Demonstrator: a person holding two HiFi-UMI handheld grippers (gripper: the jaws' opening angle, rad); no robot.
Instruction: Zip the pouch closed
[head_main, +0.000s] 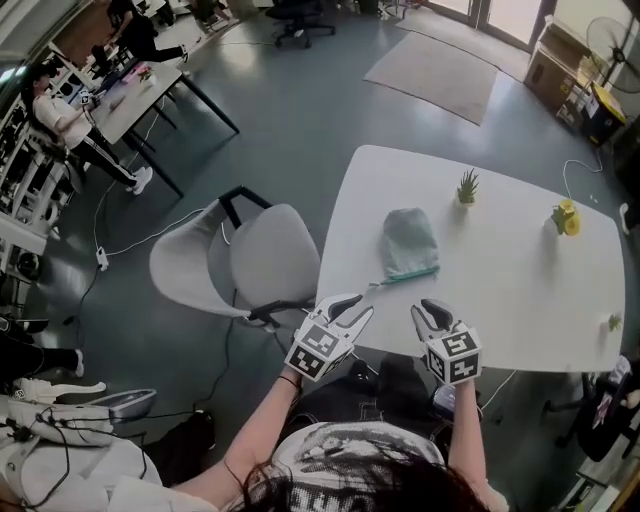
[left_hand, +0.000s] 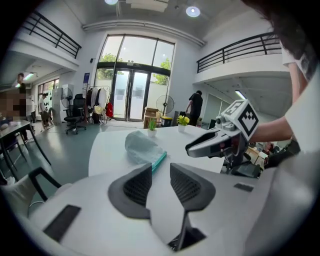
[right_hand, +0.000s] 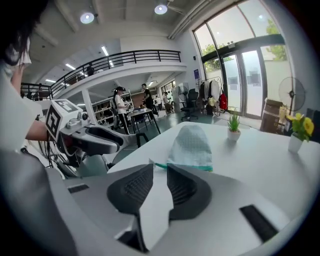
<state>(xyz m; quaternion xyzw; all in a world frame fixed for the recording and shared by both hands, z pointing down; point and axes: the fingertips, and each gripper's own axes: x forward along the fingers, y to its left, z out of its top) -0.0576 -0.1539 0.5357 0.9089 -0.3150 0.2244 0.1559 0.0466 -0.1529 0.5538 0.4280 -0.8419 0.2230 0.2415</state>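
Observation:
A mint-green mesh pouch (head_main: 410, 243) with a teal zipper edge lies flat on the white table (head_main: 520, 300), zipper side towards me. The same pouch (left_hand: 142, 145) (right_hand: 191, 145) shows ahead of the jaws in both gripper views. My left gripper (head_main: 352, 305) (left_hand: 160, 167) hovers over the table's near edge, short of the pouch, its jaws apart with nothing between them. The right gripper (head_main: 432, 305) (right_hand: 160, 169) hangs beside it at the near edge. Its jaws stand a narrow gap apart and hold nothing. Neither gripper touches the pouch.
A small potted plant (head_main: 467, 187) and a pot of yellow flowers (head_main: 566, 218) stand at the table's far side, a tiny plant (head_main: 614, 322) at the right edge. A grey chair (head_main: 250, 260) sits left of the table. People work at desks far left.

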